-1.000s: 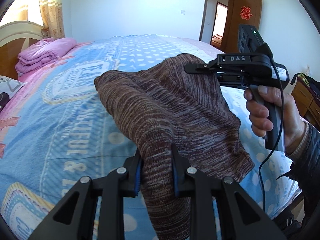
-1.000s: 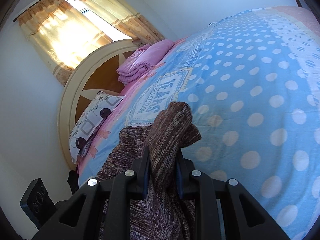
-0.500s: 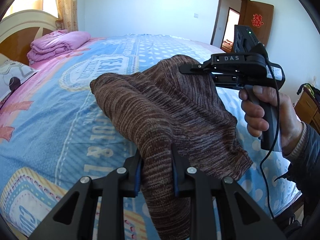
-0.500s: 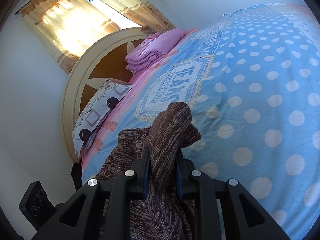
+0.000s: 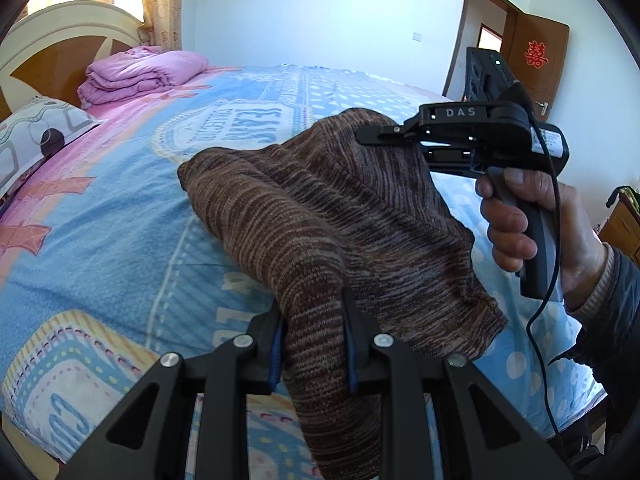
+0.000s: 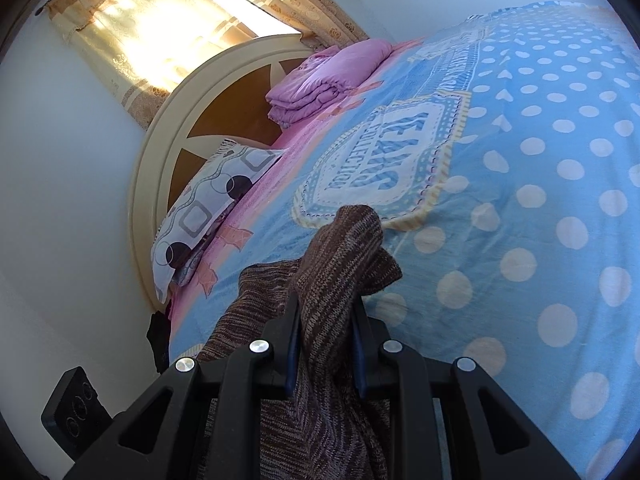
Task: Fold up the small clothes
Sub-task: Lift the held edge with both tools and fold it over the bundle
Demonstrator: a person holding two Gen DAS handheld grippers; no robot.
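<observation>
A brown striped knit garment (image 5: 320, 216) hangs stretched between both grippers above the blue bed cover (image 5: 120, 240). My left gripper (image 5: 314, 316) is shut on one bunched end of it, the cloth filling the gap between the pads. My right gripper (image 6: 325, 320) is shut on the other end (image 6: 344, 256), which sticks up past its fingertips. In the left wrist view the right gripper (image 5: 372, 136) shows from the side, held by a hand (image 5: 532, 224), its fingers clamped on the garment's far edge. The garment's lower hem (image 5: 472, 320) droops toward the bed.
A folded pink quilt (image 5: 140, 76) and a patterned pillow (image 5: 36, 140) lie by the cream headboard (image 6: 160, 168). A curtained window (image 6: 160, 28) is behind it. A brown door (image 5: 536, 64) and wooden furniture (image 5: 624, 224) stand at the right.
Both grippers have carried the garment sideways and slightly down over the bed; the headboard, quilt and pillow have shifted further into view. Both grips on the cloth are unchanged.
</observation>
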